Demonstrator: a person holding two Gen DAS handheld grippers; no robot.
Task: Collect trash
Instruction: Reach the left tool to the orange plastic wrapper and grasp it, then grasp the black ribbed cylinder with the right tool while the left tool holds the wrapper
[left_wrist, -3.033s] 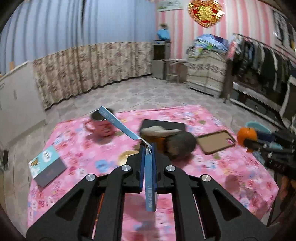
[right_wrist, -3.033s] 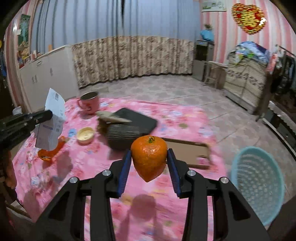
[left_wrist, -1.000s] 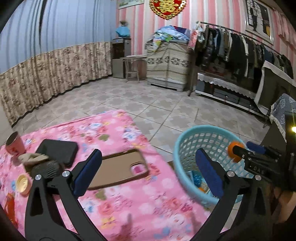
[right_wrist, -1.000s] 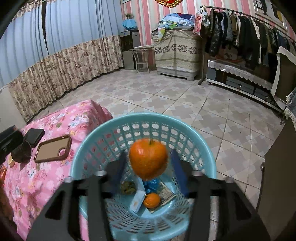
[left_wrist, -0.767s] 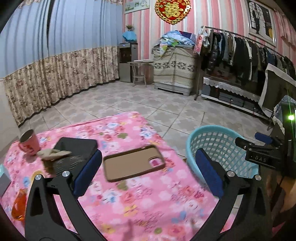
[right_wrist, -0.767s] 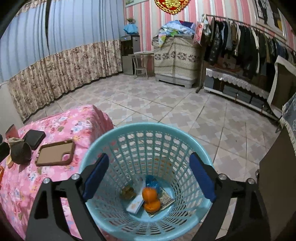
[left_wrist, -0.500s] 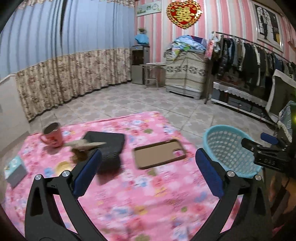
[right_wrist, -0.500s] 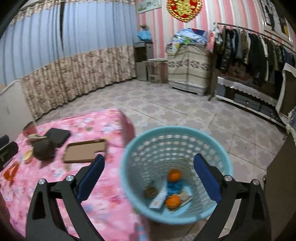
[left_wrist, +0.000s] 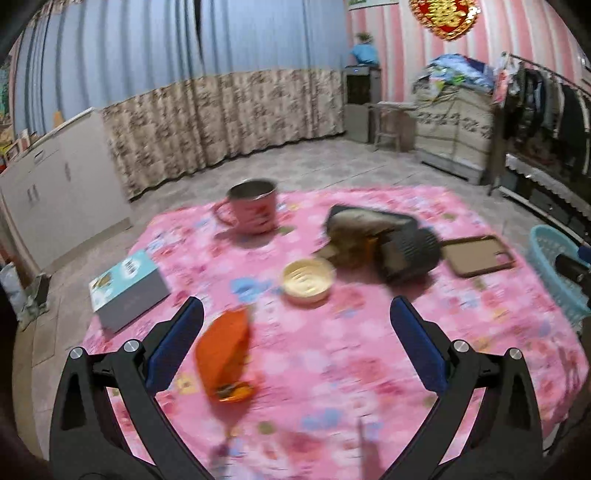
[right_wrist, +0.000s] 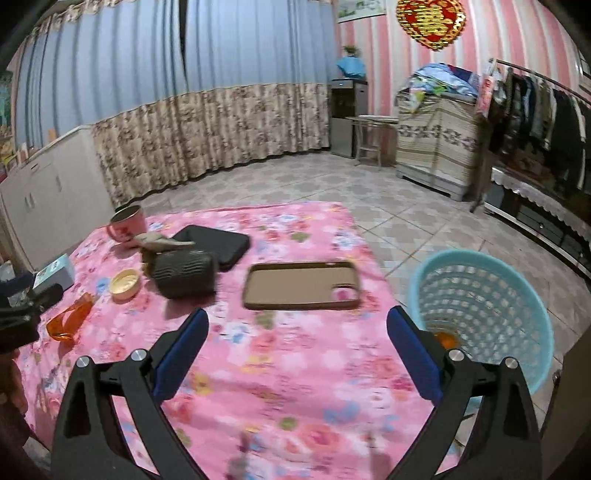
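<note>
Both grippers, left gripper (left_wrist: 295, 343) and right gripper (right_wrist: 297, 347), hang spread and empty over the pink floral tablecloth (left_wrist: 369, 350), so the left should straddle the near orange crumpled wrapper (left_wrist: 223, 354) squarely before closing.

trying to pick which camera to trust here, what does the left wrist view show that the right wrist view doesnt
Only the left wrist view shows the left gripper head-on, open and empty, with the orange wrapper close in front of it.

Only the right wrist view shows the right gripper, open and empty, and an orange inside the blue basket.

Both show the pink tablecloth, pink mug, phone case, small yellow dish and boxed book.
</note>
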